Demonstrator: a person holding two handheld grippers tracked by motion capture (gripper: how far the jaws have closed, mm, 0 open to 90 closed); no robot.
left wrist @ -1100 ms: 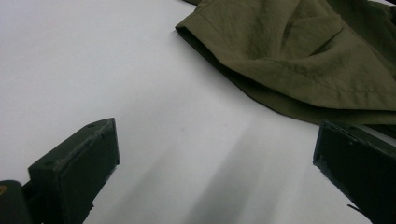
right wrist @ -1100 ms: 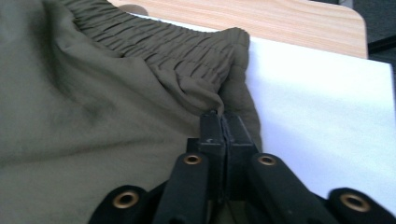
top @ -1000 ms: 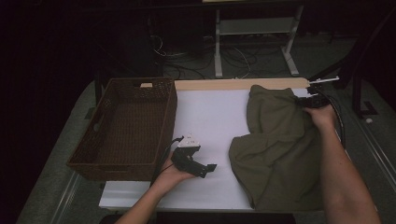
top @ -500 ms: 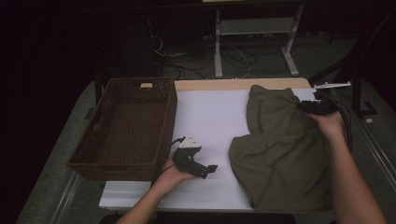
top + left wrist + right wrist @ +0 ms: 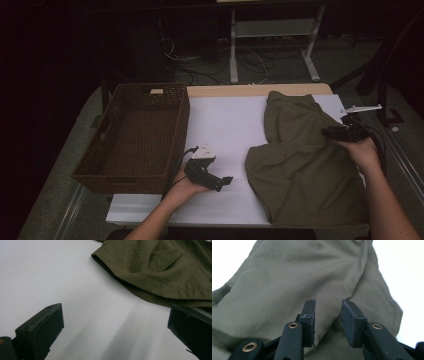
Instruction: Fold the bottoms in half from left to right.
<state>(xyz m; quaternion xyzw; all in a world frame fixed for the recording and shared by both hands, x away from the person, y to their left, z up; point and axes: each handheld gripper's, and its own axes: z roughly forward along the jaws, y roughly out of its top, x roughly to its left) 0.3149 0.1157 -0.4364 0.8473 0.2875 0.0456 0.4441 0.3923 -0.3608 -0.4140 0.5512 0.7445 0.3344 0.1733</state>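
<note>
An olive green cloth (image 5: 300, 160) lies crumpled on the right half of the white table (image 5: 225, 120). My right gripper (image 5: 330, 132) hovers at the cloth's right edge, pointing left. In the right gripper view, the right gripper (image 5: 328, 303) stands open with a narrow gap and a crease of the cloth (image 5: 287, 282) lies beyond its jaws. My left gripper (image 5: 225, 181) rests low near the front of the table, left of the cloth. The left gripper (image 5: 116, 312) is open wide over bare table, with the hem of the cloth (image 5: 155, 267) just ahead.
A dark brown woven basket (image 5: 100, 165) stands on the left side of the table, with nothing visible inside. A strip of wood (image 5: 250, 90) shows along the table's far edge. Cables and a white frame leg (image 5: 310, 55) lie on the floor beyond.
My right hand has drawn back from the cloth's far right corner toward the near side and the right. The left hand has barely shifted.
</note>
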